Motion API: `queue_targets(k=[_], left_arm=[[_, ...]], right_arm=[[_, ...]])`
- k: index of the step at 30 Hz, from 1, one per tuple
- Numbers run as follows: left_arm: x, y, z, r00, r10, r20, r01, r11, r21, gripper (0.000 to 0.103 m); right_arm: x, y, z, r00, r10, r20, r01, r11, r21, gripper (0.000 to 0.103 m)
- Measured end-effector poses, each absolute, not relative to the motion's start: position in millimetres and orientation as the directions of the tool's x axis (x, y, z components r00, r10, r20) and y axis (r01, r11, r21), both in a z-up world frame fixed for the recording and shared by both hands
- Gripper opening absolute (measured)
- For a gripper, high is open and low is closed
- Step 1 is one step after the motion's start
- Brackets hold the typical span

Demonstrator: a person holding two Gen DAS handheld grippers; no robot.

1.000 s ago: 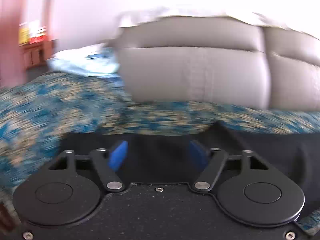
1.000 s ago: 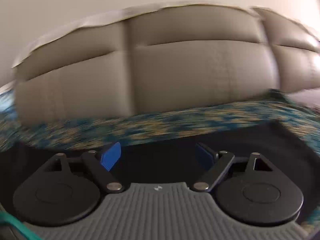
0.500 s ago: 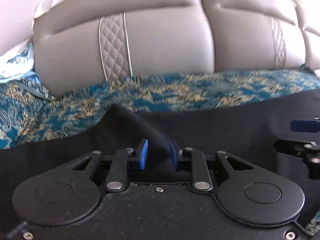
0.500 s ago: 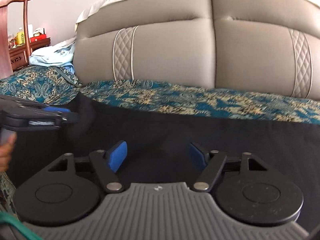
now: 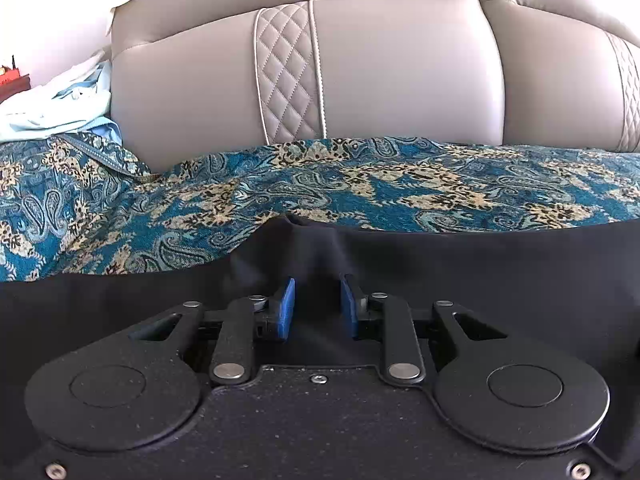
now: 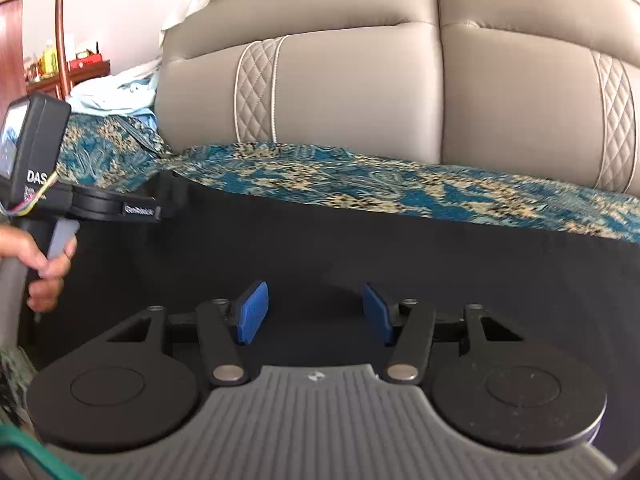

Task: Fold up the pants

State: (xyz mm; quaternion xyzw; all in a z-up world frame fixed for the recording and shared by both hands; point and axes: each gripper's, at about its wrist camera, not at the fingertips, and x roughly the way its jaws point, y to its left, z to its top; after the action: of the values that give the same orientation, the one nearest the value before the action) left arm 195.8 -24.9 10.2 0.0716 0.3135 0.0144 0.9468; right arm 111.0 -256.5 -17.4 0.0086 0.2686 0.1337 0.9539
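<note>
Black pants (image 5: 500, 280) lie spread over a teal patterned bedspread (image 5: 360, 184). My left gripper (image 5: 317, 304) is shut on a raised fold of the pants near their far edge, with cloth bunched between its blue pads. In the right wrist view the pants (image 6: 440, 264) fill the lower half. My right gripper (image 6: 316, 314) is open just above the cloth, with nothing between its blue pads. The left gripper's body (image 6: 92, 204) shows at the left of that view, held by a hand.
A padded grey headboard (image 5: 400, 80) stands behind the bed. Pale blue and white cloth (image 5: 56, 108) is heaped at the far left. A wooden chair frame (image 6: 36, 32) and a cluttered wooden shelf stand beyond it.
My left gripper closed on the pants' edge and holds it as a raised fold. My right gripper stayed open and its jaws narrowed a little over the cloth.
</note>
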Motion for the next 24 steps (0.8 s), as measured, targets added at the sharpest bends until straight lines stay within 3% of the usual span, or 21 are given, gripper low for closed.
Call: queue_targets(k=[7, 12, 16, 24], left_arm=[[196, -23, 8, 0.809, 0.071, -0.584, 0.023, 0.988, 0.151, 0.026], [195, -24, 7, 0.814, 0.07, -0.576, 0.021, 0.988, 0.15, 0.027], [194, -26, 6, 0.82, 0.076, -0.567, 0.019, 0.987, 0.16, 0.027], [195, -26, 5, 0.819, 0.076, -0.568, 0.015, 0.988, 0.153, 0.027]], right_arm=[[107, -303, -23, 0.857, 0.115, -0.502, -0.144, 0.989, -0.019, 0.068], [106, -370, -23, 0.862, -0.025, -0.507, 0.041, 0.999, 0.021, 0.07], [94, -420, -28, 0.861, -0.121, -0.495, 0.139, 0.99, -0.001, 0.082], [74, -496, -36, 0.823, -0.311, -0.476, 0.386, 0.92, 0.067, 0.083]])
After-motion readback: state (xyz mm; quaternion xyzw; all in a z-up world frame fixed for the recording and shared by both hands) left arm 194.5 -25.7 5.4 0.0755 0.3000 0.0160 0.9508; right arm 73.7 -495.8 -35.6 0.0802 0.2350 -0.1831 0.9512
